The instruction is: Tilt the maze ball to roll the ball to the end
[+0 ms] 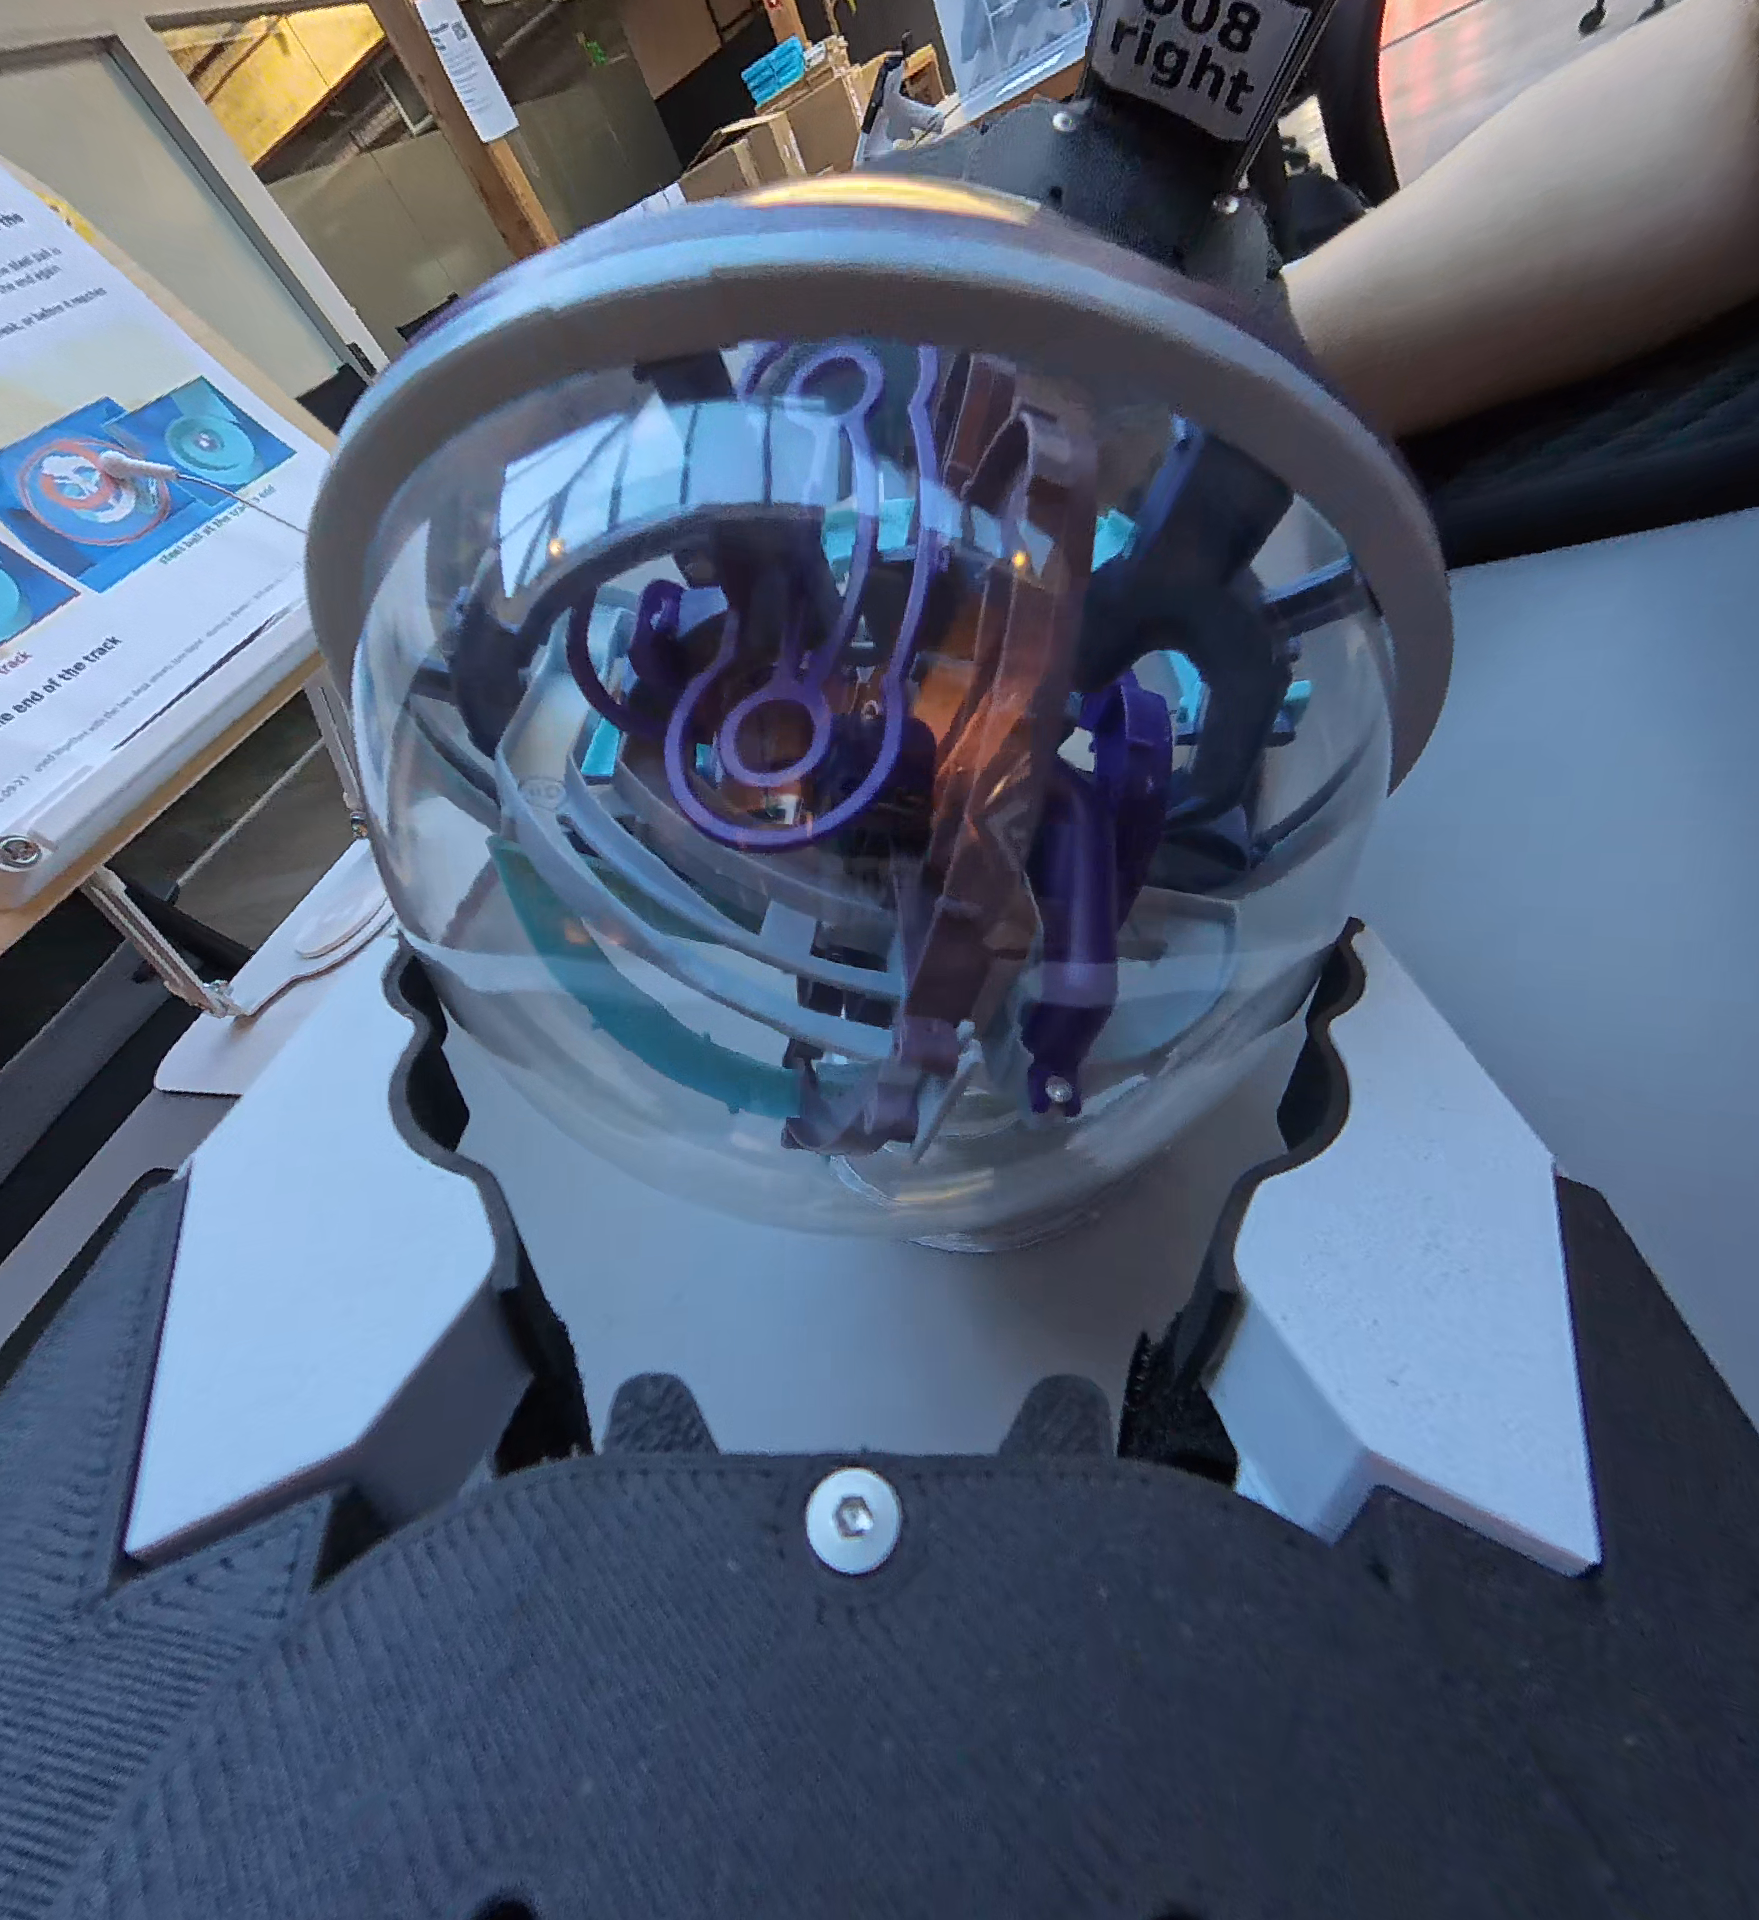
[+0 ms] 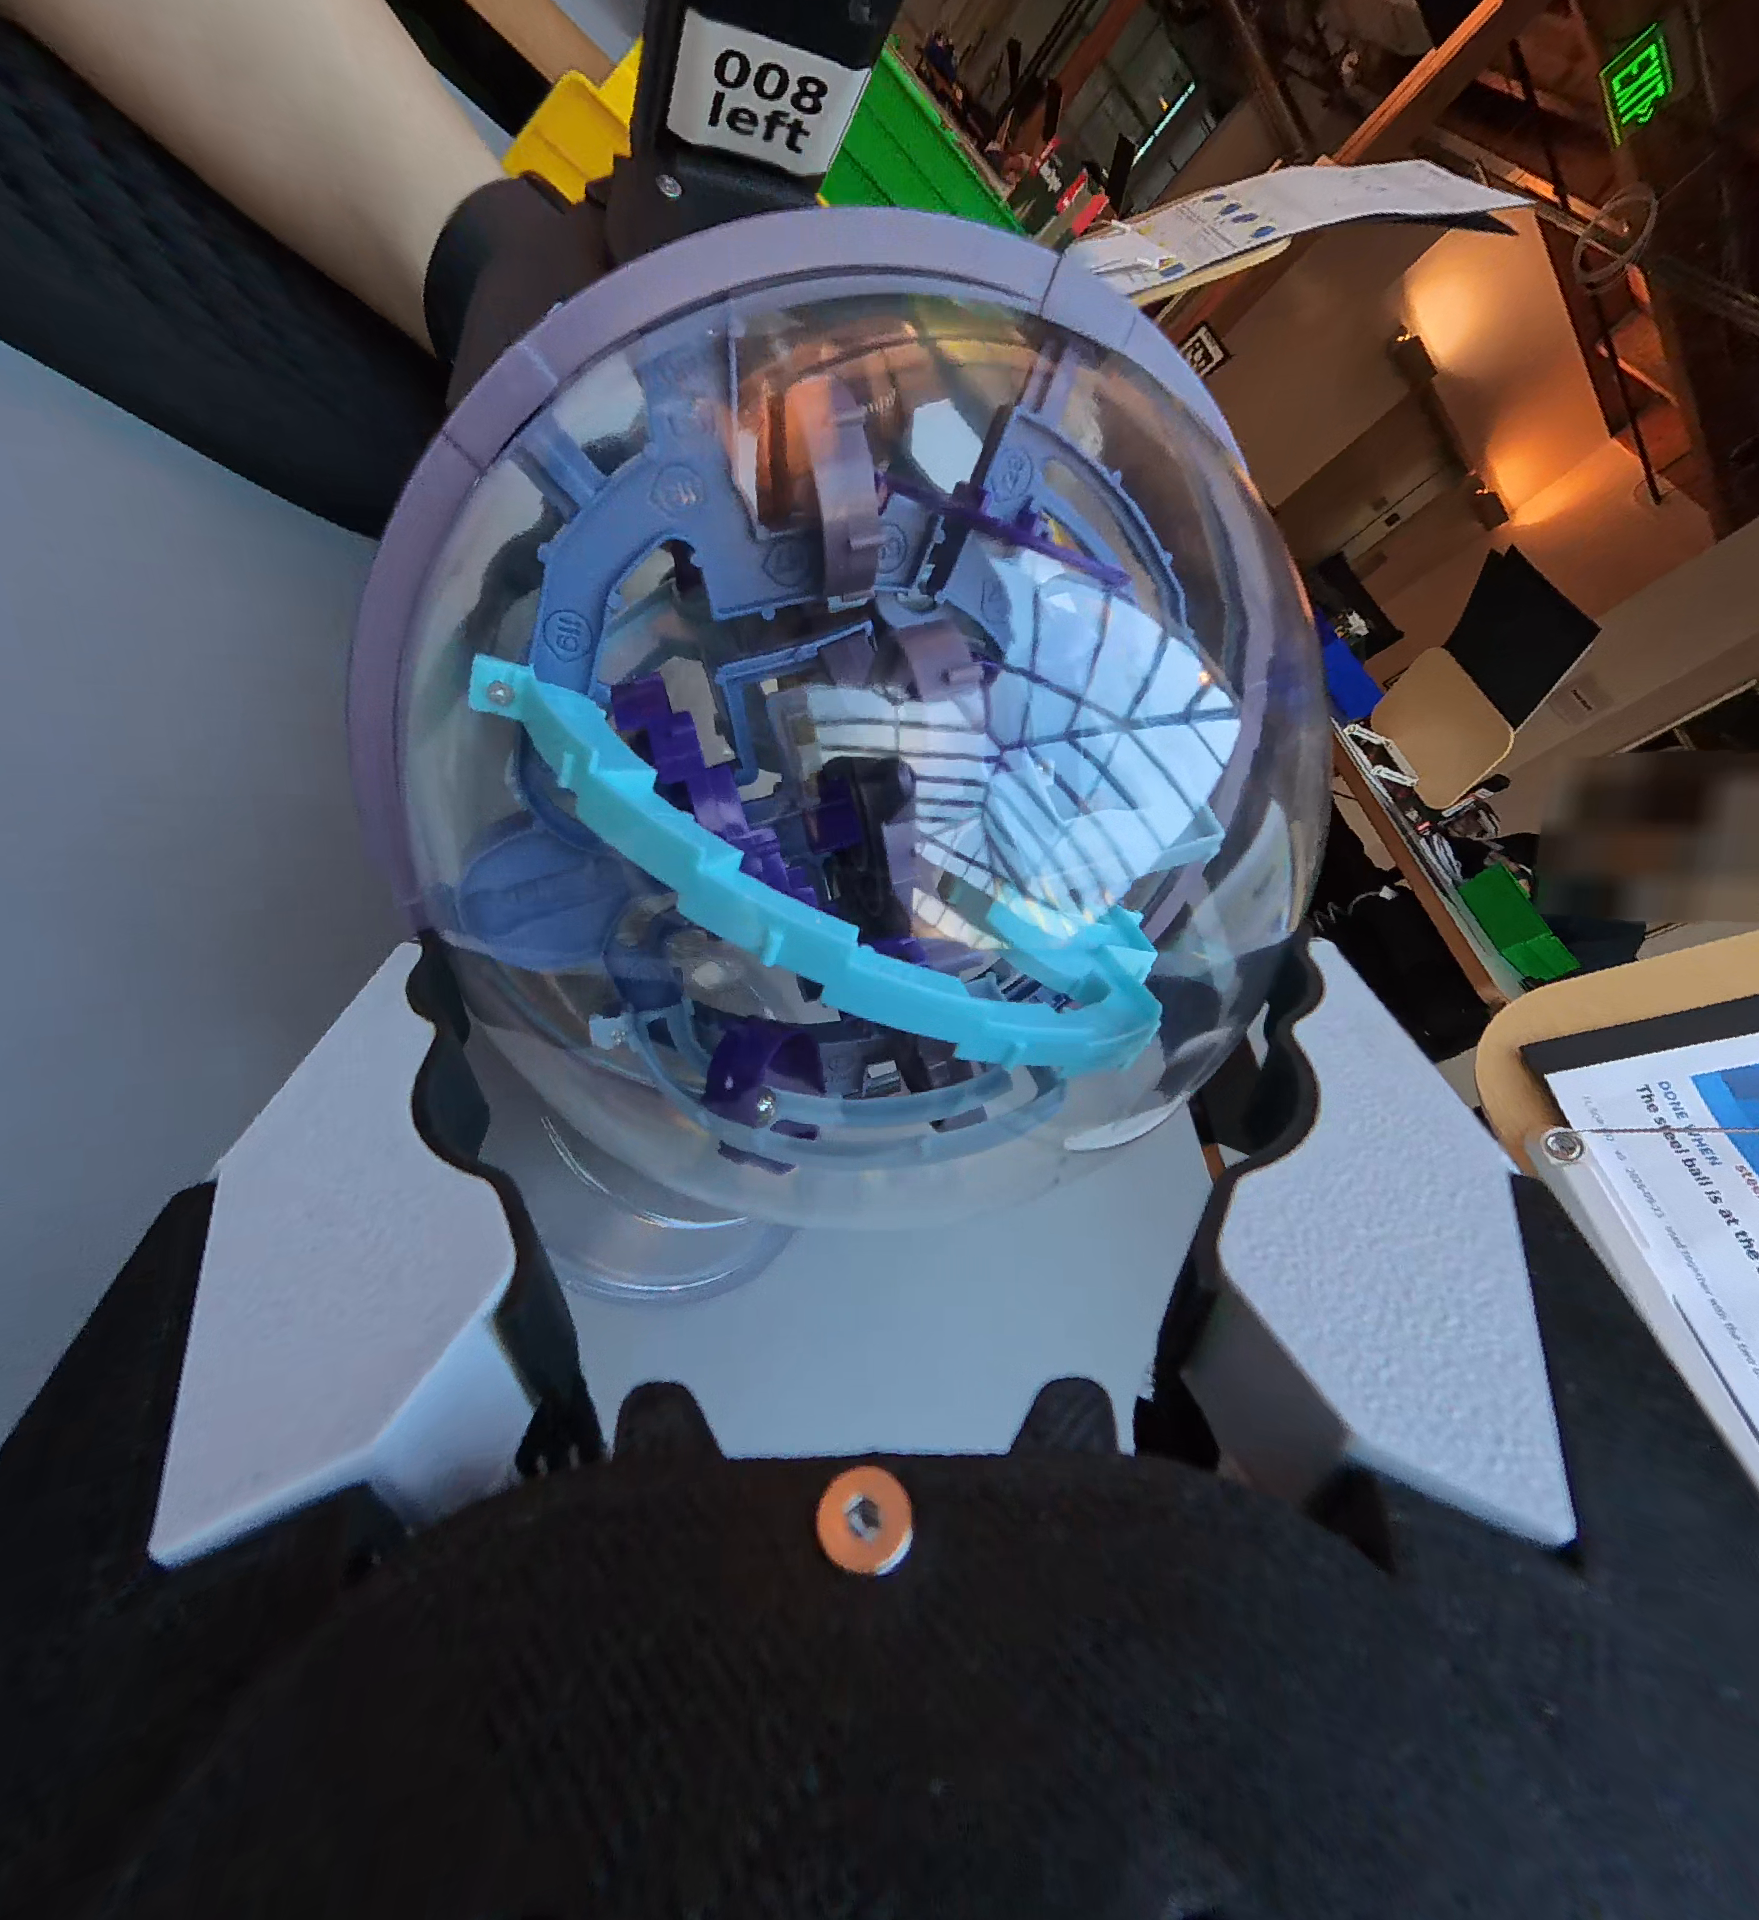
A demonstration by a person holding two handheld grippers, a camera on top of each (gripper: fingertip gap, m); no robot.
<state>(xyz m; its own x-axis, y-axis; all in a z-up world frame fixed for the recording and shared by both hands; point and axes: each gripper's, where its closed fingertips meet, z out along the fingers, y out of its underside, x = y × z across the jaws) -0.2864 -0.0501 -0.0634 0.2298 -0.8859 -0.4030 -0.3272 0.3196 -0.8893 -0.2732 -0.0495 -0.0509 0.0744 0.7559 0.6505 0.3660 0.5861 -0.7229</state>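
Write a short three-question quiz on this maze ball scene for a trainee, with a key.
1. True or false: the clear plastic maze ball with a grey band sits between the fingers of both the left tongs and the right tongs.
2. Multiple choice: what colour is the long curved track crossing the front of the sphere in the right wrist view? A) red B) turquoise C) yellow
3. Fill the blank: a printed instruction sheet on a wooden board lies to the ____ of the ball in the right wrist view.

Key: 1 true; 2 B; 3 right
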